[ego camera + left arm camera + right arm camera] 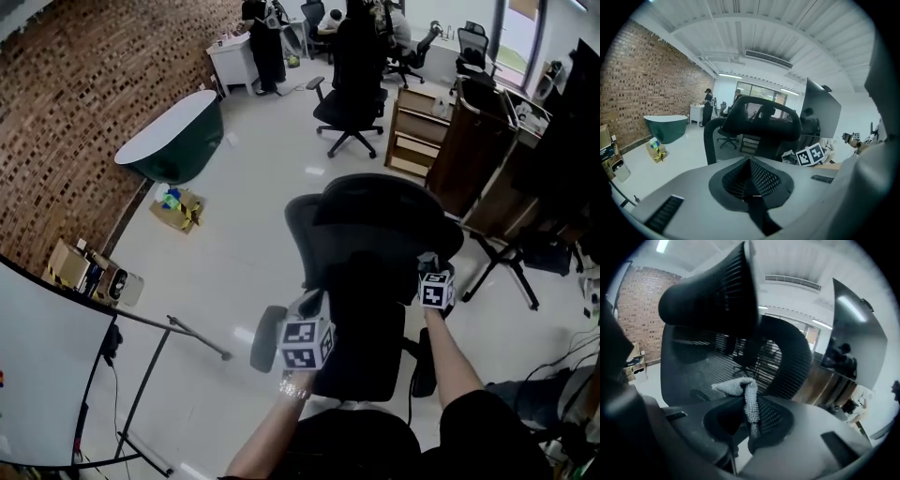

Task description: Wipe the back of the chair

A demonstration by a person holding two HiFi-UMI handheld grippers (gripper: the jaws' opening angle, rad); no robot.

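Two grippers sit at the black mesh office chair (370, 234) in the head view. The left gripper (309, 309) is low beside the backrest (361, 281). The right gripper (434, 274) is higher, at the backrest's rim. Neither pair of jaws shows here, and no cloth.

The left gripper view shows its jaws together with nothing between them. The chair stands ahead of them, apart, with the right gripper ahead and off to the right.

Only the right gripper view shows the grey knobbly cloth (740, 392). That gripper's closed jaws pinch it, and its free end flops to their left. The mesh backrest is just ahead and the headrest (708, 291) above. To wipe well, I judge the loose end should press flat on the mesh and travel in long, overlapping strokes. The left gripper could steady the swivelling chair meanwhile.
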